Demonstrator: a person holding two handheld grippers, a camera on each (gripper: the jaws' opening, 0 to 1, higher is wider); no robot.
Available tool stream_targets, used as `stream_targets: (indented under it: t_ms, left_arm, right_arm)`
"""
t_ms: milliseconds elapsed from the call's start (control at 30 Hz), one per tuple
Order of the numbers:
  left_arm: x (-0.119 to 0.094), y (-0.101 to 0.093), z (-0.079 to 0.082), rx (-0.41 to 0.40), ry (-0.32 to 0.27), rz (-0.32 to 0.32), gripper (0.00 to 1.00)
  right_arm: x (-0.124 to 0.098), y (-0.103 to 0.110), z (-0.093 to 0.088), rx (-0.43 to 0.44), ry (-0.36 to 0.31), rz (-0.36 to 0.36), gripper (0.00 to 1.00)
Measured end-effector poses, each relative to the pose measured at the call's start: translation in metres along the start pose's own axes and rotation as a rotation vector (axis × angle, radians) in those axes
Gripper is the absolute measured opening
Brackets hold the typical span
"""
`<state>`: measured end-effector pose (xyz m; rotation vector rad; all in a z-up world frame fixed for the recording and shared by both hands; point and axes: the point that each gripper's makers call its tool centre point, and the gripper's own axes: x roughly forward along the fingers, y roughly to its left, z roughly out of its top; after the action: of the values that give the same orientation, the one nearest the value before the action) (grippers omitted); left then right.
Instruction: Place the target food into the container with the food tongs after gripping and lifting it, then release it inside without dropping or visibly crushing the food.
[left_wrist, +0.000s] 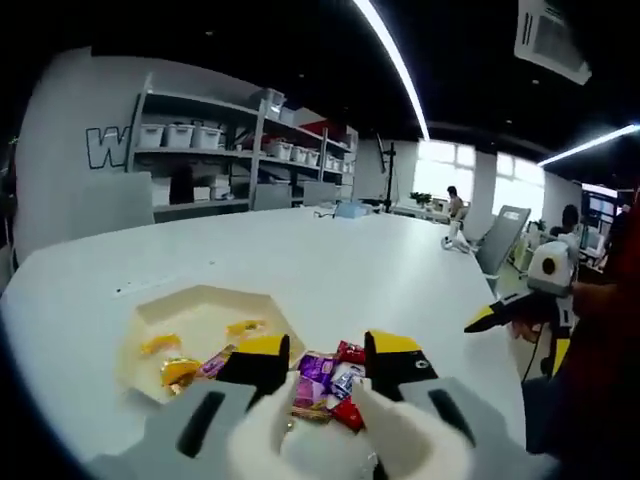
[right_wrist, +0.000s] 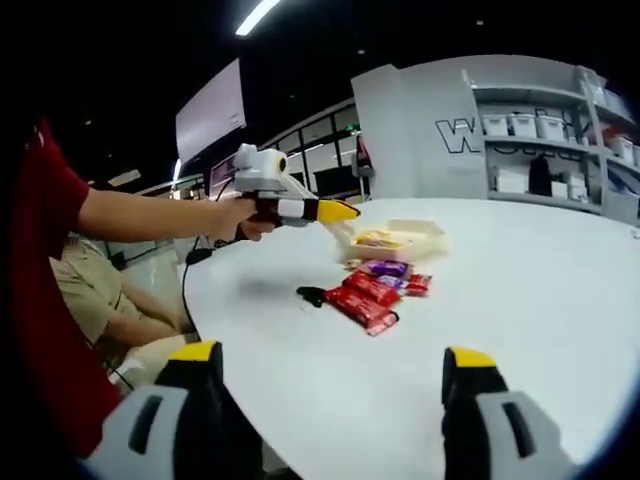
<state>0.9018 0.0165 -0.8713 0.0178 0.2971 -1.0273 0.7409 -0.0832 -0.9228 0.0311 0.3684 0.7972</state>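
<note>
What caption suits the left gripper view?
Open left gripper poised over wrapped snacks beside a hexagonal container.

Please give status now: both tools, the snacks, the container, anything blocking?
Left tool open, above the wrapped snacks. Right tool open, away from the pile, holding nothing. White container beside the pile, a few yellow pieces inside. Nothing blocking.

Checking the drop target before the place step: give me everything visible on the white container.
The container is a white, shallow, hexagon-shaped tray with low angled walls, looking like thin plastic or card. It sits flat and open on the white table, with no lid on it. A few orange-yellow food pieces lie inside. The wrapped snacks lie just beside it on the table. In the right gripper view it appears behind the snack pile.
</note>
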Motion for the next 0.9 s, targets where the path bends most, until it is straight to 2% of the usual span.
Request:
stream_targets:
  t_ms: [67, 200, 400, 633, 700, 800, 900]
  left_arm:
    - [0.0, -0.003, -0.001, 0.021, 0.003, -0.009, 0.29]
    - [-0.002, -0.017, 0.002, -0.006, -0.03, -0.071, 0.29]
    - [0.0, -0.041, -0.009, 0.015, -0.008, -0.162, 0.28]
    - [0.006, -0.05, -0.025, 0.025, 0.045, -0.197, 0.29]
    - [0.006, -0.05, -0.031, 0.047, 0.071, -0.198, 0.29]
    - [0.003, -0.049, -0.036, 0.016, 0.088, -0.206, 0.29]
    - [-0.001, -0.051, -0.041, 0.033, 0.099, -0.21, 0.29]
  right_arm:
    - [0.001, 0.0, -0.001, -0.003, 0.004, -0.001, 0.9]
    - [0.001, 0.002, 0.0, -0.006, 0.005, 0.004, 0.9]
    - [0.001, 0.001, -0.001, -0.009, 0.008, 0.005, 0.9]
    - [-0.001, 0.001, 0.001, -0.01, 0.006, 0.005, 0.9]
    - [-0.001, 0.001, 0.0, -0.011, 0.007, 0.004, 0.9]
    - [-0.001, 0.001, 0.0, -0.01, 0.007, 0.004, 0.9]
    - [0.0, 0.001, 0.0, -0.012, 0.01, 0.004, 0.9]
